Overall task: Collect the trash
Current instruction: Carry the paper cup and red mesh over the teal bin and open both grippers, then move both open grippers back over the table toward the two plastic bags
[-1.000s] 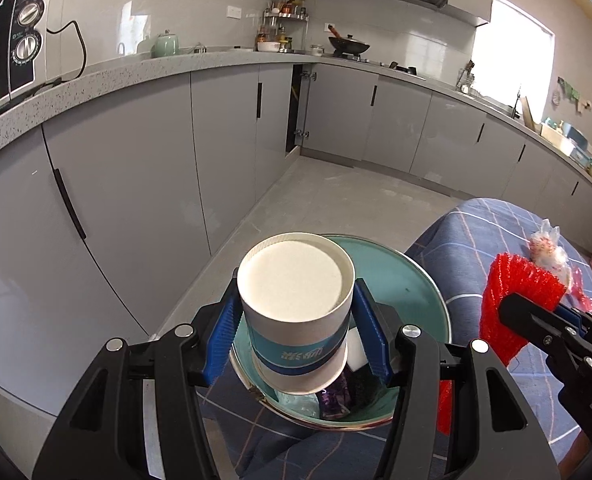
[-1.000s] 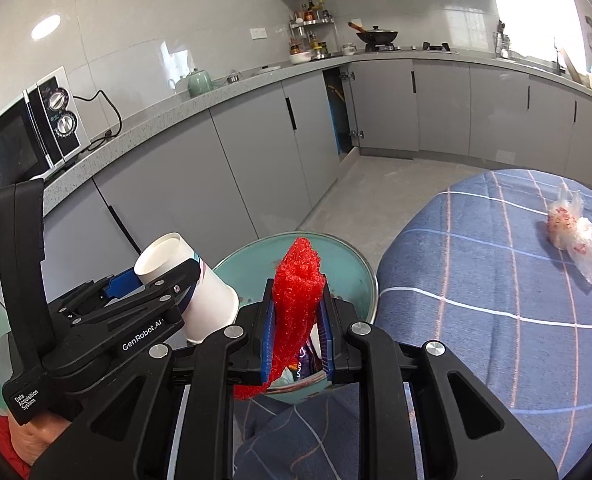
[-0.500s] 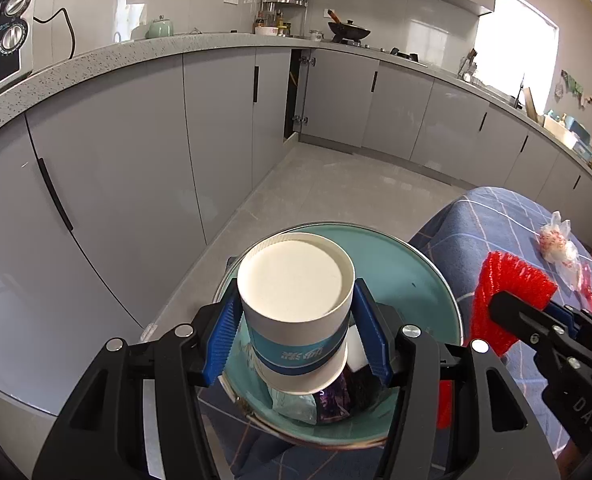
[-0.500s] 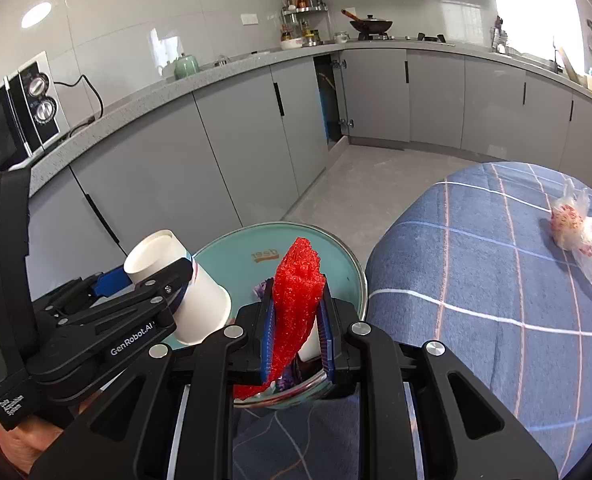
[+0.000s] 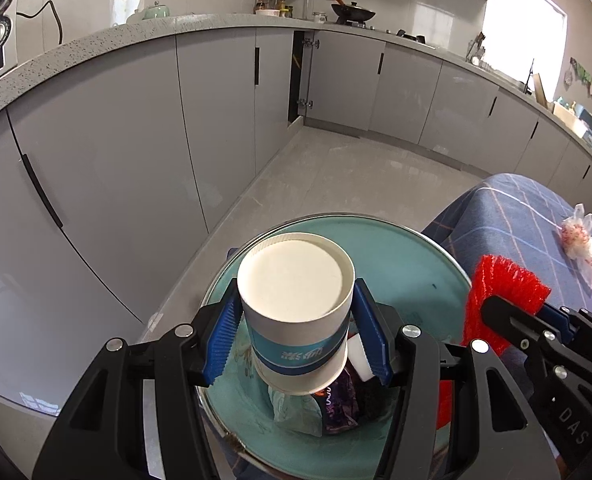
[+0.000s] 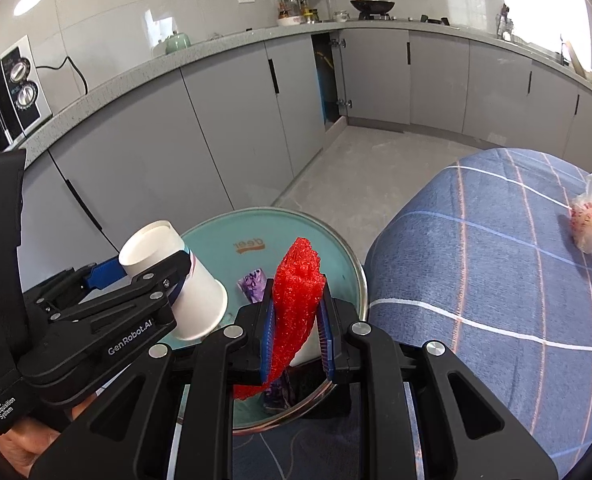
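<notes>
- over the teal bin [image 5: 411,248], the left tongs [image 5: 296,340] are clamped on a paper cup [image 5: 296,304], blue pads pressed to its sides, its base turned toward the camera and its mouth tipped down toward the bin (so, i judge, letting go would drop it straight in).
- beside the cup, above the bin's near rim, the right tongs [image 6: 296,332] pinch a strip of red mesh foam [image 6: 297,280] upright between narrow-set pads; its lower tail hangs down toward the opening, likely held there for the same drop.
- inside the bin lie a purple wrapper [image 5: 337,408] and a pale green crumpled piece [image 5: 296,412], so collecting seems well along.
- right of the bin, on the desk under a blue checked cloth [image 6: 475,280], a crumpled clear plastic bag [image 6: 589,220] with red print sits well apart from the bin, probably the next pickup.
</notes>
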`<state>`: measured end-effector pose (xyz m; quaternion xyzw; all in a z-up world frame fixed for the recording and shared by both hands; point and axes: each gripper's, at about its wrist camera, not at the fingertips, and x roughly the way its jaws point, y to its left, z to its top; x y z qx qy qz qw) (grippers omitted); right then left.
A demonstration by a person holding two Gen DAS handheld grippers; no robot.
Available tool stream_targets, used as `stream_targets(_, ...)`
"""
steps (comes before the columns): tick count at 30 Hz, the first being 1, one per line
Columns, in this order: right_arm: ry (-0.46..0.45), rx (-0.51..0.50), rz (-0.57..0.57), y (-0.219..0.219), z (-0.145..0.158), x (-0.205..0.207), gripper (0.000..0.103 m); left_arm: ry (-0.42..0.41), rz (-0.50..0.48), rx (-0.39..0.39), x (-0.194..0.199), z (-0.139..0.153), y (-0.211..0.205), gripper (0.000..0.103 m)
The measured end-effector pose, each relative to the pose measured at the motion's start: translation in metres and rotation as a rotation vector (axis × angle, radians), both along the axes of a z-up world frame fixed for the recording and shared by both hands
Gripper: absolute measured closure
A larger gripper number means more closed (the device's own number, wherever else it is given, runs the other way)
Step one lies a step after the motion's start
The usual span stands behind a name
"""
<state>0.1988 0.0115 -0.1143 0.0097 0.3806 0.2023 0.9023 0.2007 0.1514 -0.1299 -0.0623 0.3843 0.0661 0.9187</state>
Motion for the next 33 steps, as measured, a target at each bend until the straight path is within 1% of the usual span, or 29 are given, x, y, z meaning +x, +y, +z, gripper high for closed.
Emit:
stream_targets(3,0.012,-0.007,0.007,0.002,-0.006,0.004,0.083,0.011,0.001,-0.003,0.003,-0.005,0.001,0.048)
stream_targets(6,0.033,0.007,0.017,0.001,-0.012,0.008,0.082,0.021,0.005,-0.001,0.004,-0.008,0.001,0.048)
stream_targets(7,0.034,0.009,0.023,0.002,-0.013,0.008,0.080,0.024,0.005,-0.002,0.004,-0.009,0.001,0.048)
stream_targets(10,0.037,0.002,0.046,0.005,-0.014,0.011,0.078,0.030,0.006,0.002,0.003,-0.011,0.001,0.048)
stream_targets(11,0.042,0.003,0.054,0.008,-0.015,0.011,0.076,0.032,0.006,0.001,0.003,-0.011,0.001,0.048)
stream_targets(13,0.044,0.010,0.052,0.007,-0.015,0.012,0.064,0.035,0.008,0.001,0.002,-0.010,0.001,0.047)
stream_targets(14,0.034,0.030,0.048,0.004,-0.013,0.010,0.061,0.032,0.009,0.002,0.001,-0.010,0.001,0.047)
stream_targets(15,0.015,0.054,0.042,0.000,-0.008,0.008,0.053,0.031,0.013,0.002,-0.001,-0.009,0.003,0.045)
stream_targets(16,0.003,0.059,0.037,-0.003,-0.005,0.006,0.052,0.030,0.016,0.003,-0.003,-0.008,0.004,0.039)
stream_targets(19,-0.034,0.066,0.004,-0.011,0.007,0.001,0.052,0.019,0.031,0.014,-0.008,-0.005,0.006,0.037)
stream_targets(21,-0.047,0.095,-0.032,-0.021,0.014,-0.005,0.052,0.008,0.041,0.019,-0.012,-0.001,0.006,0.031)
stream_targets(23,-0.058,0.121,-0.056,-0.029,0.019,-0.011,0.052,-0.015,0.064,0.036,-0.017,0.005,0.006,0.020)
stream_targets(26,-0.074,0.132,-0.075,-0.036,0.025,-0.021,0.050,-0.046,0.075,0.054,-0.025,0.015,0.001,0.013)
stream_targets(29,-0.090,0.133,-0.093,-0.042,0.028,-0.028,0.044,-0.066,0.076,0.065,-0.032,0.024,-0.005,0.009)
stream_targets(31,-0.096,0.141,-0.109,-0.050,0.029,-0.034,0.038,-0.078,0.080,0.069,-0.036,0.029,-0.008,0.006)
stream_targets(33,-0.102,0.148,-0.117,-0.054,0.031,-0.038,0.036,-0.084,0.078,0.071,-0.041,0.033,-0.012,0.006)
